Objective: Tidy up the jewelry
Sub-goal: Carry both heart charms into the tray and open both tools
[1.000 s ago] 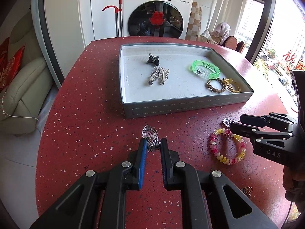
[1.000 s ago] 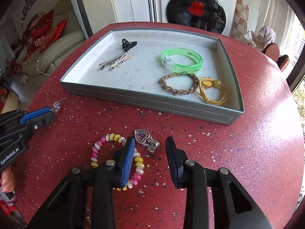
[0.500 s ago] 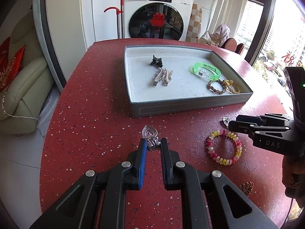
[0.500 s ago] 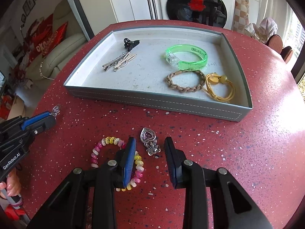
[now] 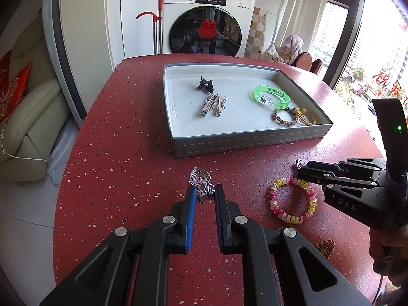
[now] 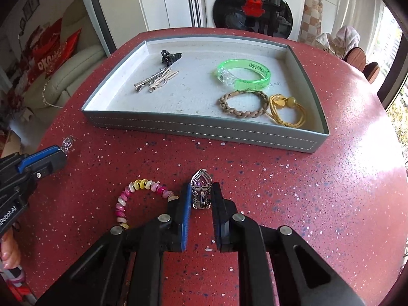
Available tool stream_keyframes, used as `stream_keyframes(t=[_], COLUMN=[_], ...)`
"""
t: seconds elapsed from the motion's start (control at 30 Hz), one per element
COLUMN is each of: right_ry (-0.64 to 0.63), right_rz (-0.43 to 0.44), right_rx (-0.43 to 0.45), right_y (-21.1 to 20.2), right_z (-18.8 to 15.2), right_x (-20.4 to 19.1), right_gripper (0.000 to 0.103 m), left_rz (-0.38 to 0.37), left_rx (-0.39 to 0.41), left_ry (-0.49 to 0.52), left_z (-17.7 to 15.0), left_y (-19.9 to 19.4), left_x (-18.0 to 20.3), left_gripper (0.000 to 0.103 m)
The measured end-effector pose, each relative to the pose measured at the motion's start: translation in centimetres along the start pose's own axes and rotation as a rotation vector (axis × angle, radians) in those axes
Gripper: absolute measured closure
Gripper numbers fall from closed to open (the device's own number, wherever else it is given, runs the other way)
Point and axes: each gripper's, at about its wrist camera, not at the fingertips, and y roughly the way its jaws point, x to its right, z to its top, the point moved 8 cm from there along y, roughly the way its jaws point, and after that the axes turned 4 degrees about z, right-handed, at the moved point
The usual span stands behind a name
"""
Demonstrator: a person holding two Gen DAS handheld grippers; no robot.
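Both hands are at the pick-up step of tidying the jewellery into the grey tray (image 6: 204, 130) on the red speckled bench (image 6: 331, 191). The left tool (image 5: 205, 195) is nearly closed and grips a clear heart-shaped clip (image 5: 200, 178) by its lower end, the heart sticking out past the tips, near the tray's front wall. The right tool (image 6: 201, 200) is closing its jaws on a second clip with a purple heart stone (image 6: 202, 181), which sits between the pads with the pads at its sides; whether it is lifted off the bench or resting on it cannot be told. Just to its left a pink-and-yellow spiral bracelet (image 6: 142, 193) lies on the bench, close against the left finger. In the tray, hair clips (image 6: 158, 80) and a black claw clip (image 6: 169, 57) lie towards the left, while a green bangle (image 6: 243, 75), a braided band (image 6: 243, 105) and a yellow cord (image 6: 285, 112) lie on the right. The next move probably calls for a firm hold on each small clip, a lift clear of the tray's wall, and a release beside the other clips.
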Motion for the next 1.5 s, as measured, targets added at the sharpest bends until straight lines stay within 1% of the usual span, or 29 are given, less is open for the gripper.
stream_keyframes(t=[0.1, 0.2, 0.3, 0.4, 0.5, 0.63, 0.8, 0.97, 1.13, 1.37, 1.5], right_ry=[0.038, 0.078, 0.125, 0.166, 0.214, 0.230, 0.239, 0.249, 0.265, 0.290, 0.289], right_rz=[0.026, 0.050, 0.071, 0.080, 0.095, 0.084, 0.062, 0.047, 0.033, 0.035, 0.032], right_rx=[0.034, 0.075, 0.116, 0.140, 0.150, 0.151, 0.136, 0.114, 0.103, 0.083, 0.077], right_y=[-1.6, -3.4, -4.8, -5.2, -4.8, -3.4, -0.7, 2.3, 4.1, 5.7, 5.8], right_z=[0.5, 1.8, 3.6, 5.5, 7.3, 9.6, 12.1, 13.3, 13.9, 13.9, 13.9], right_x=[0.8, 1.8, 3.1, 4.5, 6.0, 7.5, 9.1, 10.3, 11.3, 12.0, 11.9], right_gripper=[0.086, 0.086, 0.086, 0.086, 0.086, 0.086, 0.086, 0.086, 0.086, 0.086, 0.085], left_rz=[-0.009, -0.025, -0.030, -0.038, -0.052, -0.059, -0.026, -0.005, 0.016, 0.056, 0.084], left_rx=[0.005, 0.015, 0.031, 0.038, 0.031, 0.014, -0.011, -0.050, -0.083, -0.090, -0.092], left_ry=[0.007, 0.007, 0.023, 0.035, 0.026, 0.022, 0.060, 0.071, 0.078, 0.108, 0.115], left_z=[0.3, 1.3, 3.0, 5.1, 7.5, 10.2, 12.5, 13.4, 13.5, 13.3, 13.2], left_y=[-0.4, -0.9, -0.9, -0.3, 0.9, 3.2, 6.7, 9.9, 12.3, 13.8, 14.3], left_x=[0.2, 0.5, 1.4, 2.3, 3.3, 4.7, 6.3, 6.5, 6.6, 6.9, 6.9], left_gripper=[0.071, 0.071, 0.071, 0.071, 0.071, 0.071, 0.071, 0.071, 0.071, 0.071, 0.071])
